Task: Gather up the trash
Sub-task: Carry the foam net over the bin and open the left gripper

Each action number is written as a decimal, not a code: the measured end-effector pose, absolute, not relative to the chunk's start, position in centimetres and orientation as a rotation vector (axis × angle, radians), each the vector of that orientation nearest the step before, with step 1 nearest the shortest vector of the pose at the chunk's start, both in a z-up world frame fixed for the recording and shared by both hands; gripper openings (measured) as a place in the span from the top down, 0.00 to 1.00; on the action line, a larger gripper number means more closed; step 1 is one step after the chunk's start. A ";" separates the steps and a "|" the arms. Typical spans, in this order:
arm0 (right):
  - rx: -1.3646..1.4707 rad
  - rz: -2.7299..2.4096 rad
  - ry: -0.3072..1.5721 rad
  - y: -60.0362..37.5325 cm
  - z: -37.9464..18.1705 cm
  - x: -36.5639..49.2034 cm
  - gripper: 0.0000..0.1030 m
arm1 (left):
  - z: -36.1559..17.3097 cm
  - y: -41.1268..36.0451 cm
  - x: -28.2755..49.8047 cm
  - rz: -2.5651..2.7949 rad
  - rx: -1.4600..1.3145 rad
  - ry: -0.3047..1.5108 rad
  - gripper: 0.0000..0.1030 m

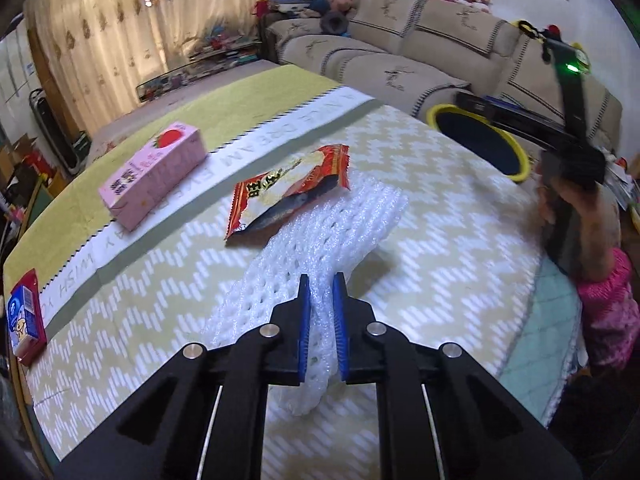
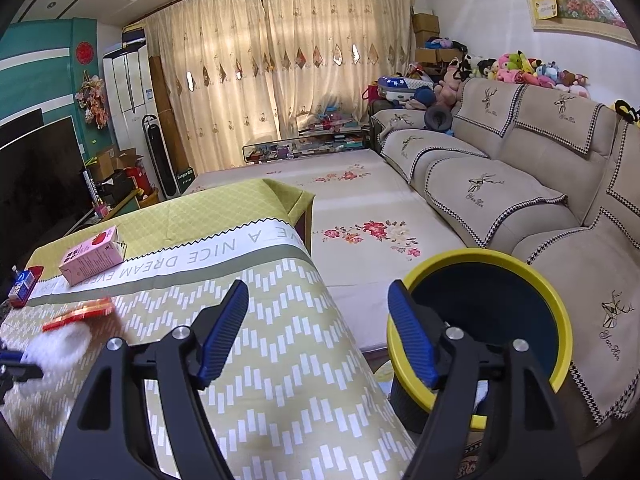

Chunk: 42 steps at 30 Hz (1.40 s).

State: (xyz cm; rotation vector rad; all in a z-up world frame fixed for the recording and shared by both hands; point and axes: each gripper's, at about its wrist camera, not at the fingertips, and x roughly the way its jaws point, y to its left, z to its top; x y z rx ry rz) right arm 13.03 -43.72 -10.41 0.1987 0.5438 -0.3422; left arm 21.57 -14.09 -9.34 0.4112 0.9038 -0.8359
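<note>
Left to right on the desk, as the left wrist view shows it: a small red-and-blue carton at the near left edge; a pink strawberry carton farther in, lying across the lettered band of the cloth; a red snack wrapper at the centre, resting partly on a white foam net sleeve; and, off the desk's far right edge, a yellow-rimmed bin standing in front of the sofa. The left tool is clamped on the near end of the foam net sleeve, its blue pads pressing the mesh together, and it looks steeply down at the desk. The right tool has its jaws apart with nothing between them; it is tilted gently downward, one finger over the desk's corner and the other in front of the bin's rim, and in the left view a hand with a pink sleeve holds it beside the bin. Progress, as judged from these views: early. One item is gripped but not yet binned; the wrapper and both cartons lie untouched. Whether the bin already holds anything cannot be told, its interior being dark. The wrapper, overlapping the sleeve, may well be dragged or tipped as the sleeve comes away.
</note>
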 end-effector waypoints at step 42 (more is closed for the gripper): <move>0.200 -0.530 0.511 -52.6 -7.9 4.8 0.28 | -2.3 -32.8 21.9 -1.017 0.401 0.828 0.89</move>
